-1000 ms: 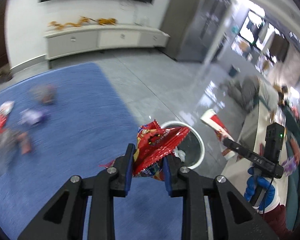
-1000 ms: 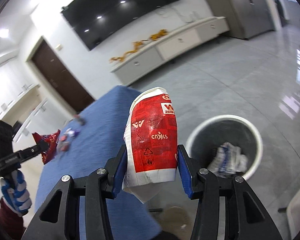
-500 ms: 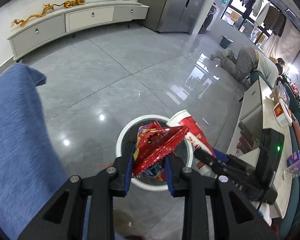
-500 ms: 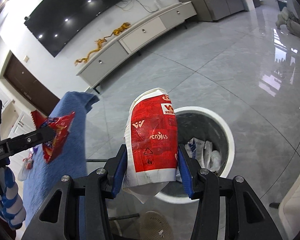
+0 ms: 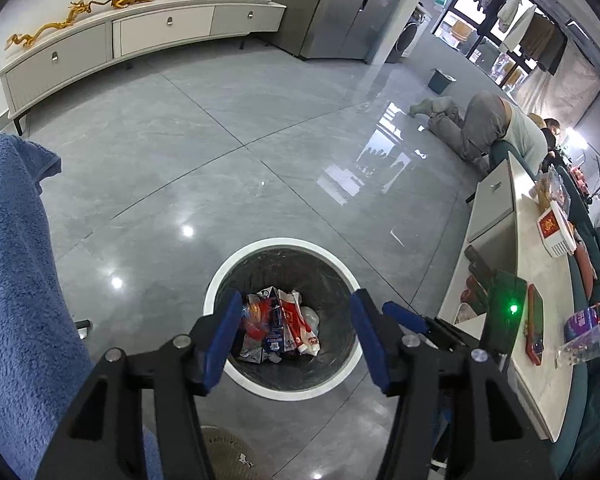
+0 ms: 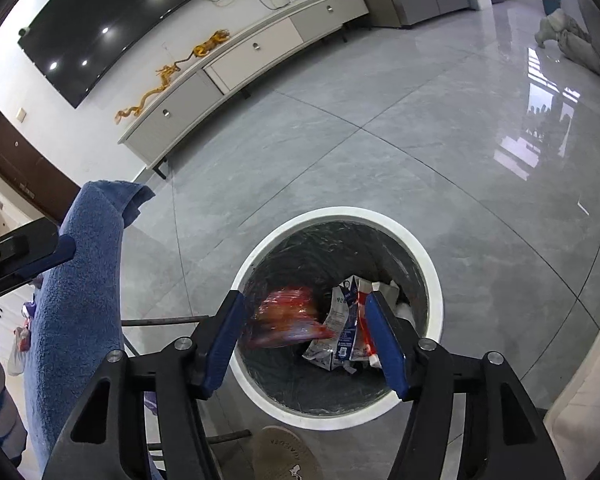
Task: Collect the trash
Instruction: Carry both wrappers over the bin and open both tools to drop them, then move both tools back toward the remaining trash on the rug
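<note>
A round bin with a white rim stands on the grey floor, with several crumpled wrappers and cartons inside. My left gripper hangs above it, jaws opening, nothing between the blue pads. My right gripper is also over the bin with its jaws opening and its pads touching nothing. A blurred red piece of trash is falling inside the bin below them. One blue finger of the right gripper shows in the left wrist view. The left gripper's body shows at the left edge of the right wrist view.
A blue fleece cloth hangs close on the left of the bin. A white side table with small items stands on the right. A person kneels on the floor far right. A slipper lies just before the bin.
Both grippers came down over the bin and opened. The red snack bag left the left jaws and the red-and-white carton left the right jaws; both dropped into the bin.
</note>
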`<state>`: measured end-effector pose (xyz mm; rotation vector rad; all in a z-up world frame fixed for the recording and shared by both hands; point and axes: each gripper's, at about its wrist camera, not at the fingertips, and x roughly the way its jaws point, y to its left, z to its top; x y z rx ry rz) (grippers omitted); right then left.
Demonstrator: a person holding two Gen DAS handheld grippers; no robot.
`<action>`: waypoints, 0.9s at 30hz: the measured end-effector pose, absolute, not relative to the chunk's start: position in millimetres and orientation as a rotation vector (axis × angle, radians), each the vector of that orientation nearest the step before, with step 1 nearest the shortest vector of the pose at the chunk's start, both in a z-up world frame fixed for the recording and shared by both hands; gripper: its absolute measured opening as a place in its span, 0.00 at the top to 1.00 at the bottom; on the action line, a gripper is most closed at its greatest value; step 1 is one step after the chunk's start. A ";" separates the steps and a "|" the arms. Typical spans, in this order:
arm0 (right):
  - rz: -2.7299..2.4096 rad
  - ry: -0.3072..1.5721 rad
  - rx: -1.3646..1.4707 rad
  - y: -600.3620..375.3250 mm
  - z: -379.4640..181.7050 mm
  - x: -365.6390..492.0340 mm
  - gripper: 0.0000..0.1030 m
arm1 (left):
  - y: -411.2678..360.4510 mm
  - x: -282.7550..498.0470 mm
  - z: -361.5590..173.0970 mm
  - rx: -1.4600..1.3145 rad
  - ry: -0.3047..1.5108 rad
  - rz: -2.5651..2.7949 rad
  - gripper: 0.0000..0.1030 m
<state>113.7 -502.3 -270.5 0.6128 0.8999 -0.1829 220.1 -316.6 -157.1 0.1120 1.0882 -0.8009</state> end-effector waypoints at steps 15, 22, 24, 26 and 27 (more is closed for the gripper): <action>-0.184 0.756 0.540 -480.8 -179.3 66.1 0.40 | -234.9 168.5 -82.9 0.123 0.884 -0.746 0.47; -0.134 0.656 0.462 -446.5 -112.5 44.6 0.40 | -171.3 142.2 -40.4 0.132 0.789 -0.703 0.47; -0.122 0.635 0.439 -435.8 -96.4 41.0 0.40 | -147.4 134.2 -28.3 0.121 0.761 -0.690 0.47; -0.107 0.611 0.414 -422.9 -77.7 37.1 0.40 | -124.1 126.9 -16.5 0.105 0.735 -0.674 0.47; -0.099 0.600 0.402 -416.6 -69.0 35.4 0.40 | -113.0 124.0 -11.8 0.096 0.724 -0.666 0.47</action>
